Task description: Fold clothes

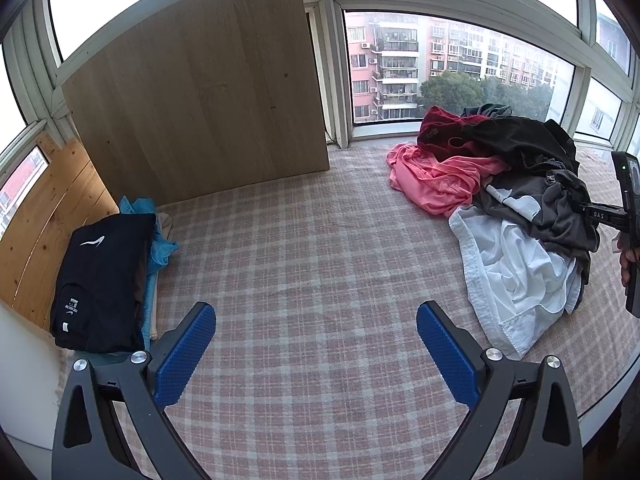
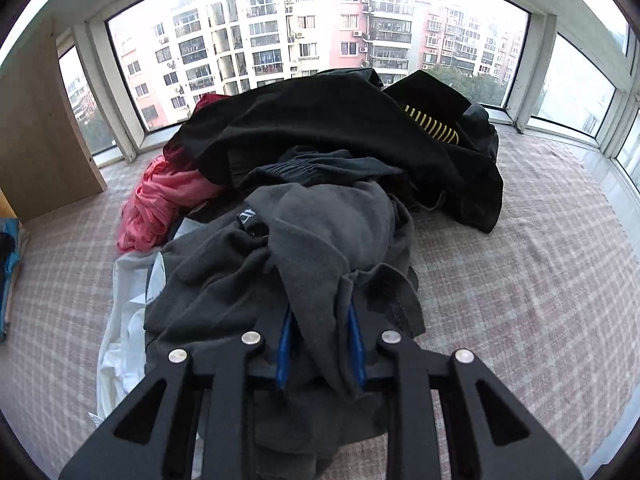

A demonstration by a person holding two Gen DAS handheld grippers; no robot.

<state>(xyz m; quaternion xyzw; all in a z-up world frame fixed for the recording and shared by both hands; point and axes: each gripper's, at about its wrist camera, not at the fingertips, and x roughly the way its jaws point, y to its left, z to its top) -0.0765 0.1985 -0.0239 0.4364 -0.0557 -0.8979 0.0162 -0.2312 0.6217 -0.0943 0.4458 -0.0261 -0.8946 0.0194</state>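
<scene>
A heap of unfolded clothes lies on the plaid surface: a dark grey garment (image 2: 312, 232) on top, a black one (image 2: 340, 128) behind, a pink one (image 2: 160, 204) at left and a white shirt (image 2: 128, 312) beneath. My right gripper (image 2: 320, 316) is shut on a fold of the dark grey garment, blue pads nearly hidden by cloth. In the left wrist view the heap sits at right, with the grey garment (image 1: 556, 204), pink garment (image 1: 440, 176) and white shirt (image 1: 516, 280). My left gripper (image 1: 316, 332) is open and empty over the plaid cover. The right gripper's body (image 1: 628, 216) shows at the right edge.
A stack of folded clothes, a black shirt (image 1: 100, 280) on top and blue ones under it, lies at the left by a wooden board (image 1: 48, 232). A tall wooden panel (image 1: 200, 92) stands behind. Windows (image 2: 312, 36) ring the plaid-covered surface (image 1: 312, 248).
</scene>
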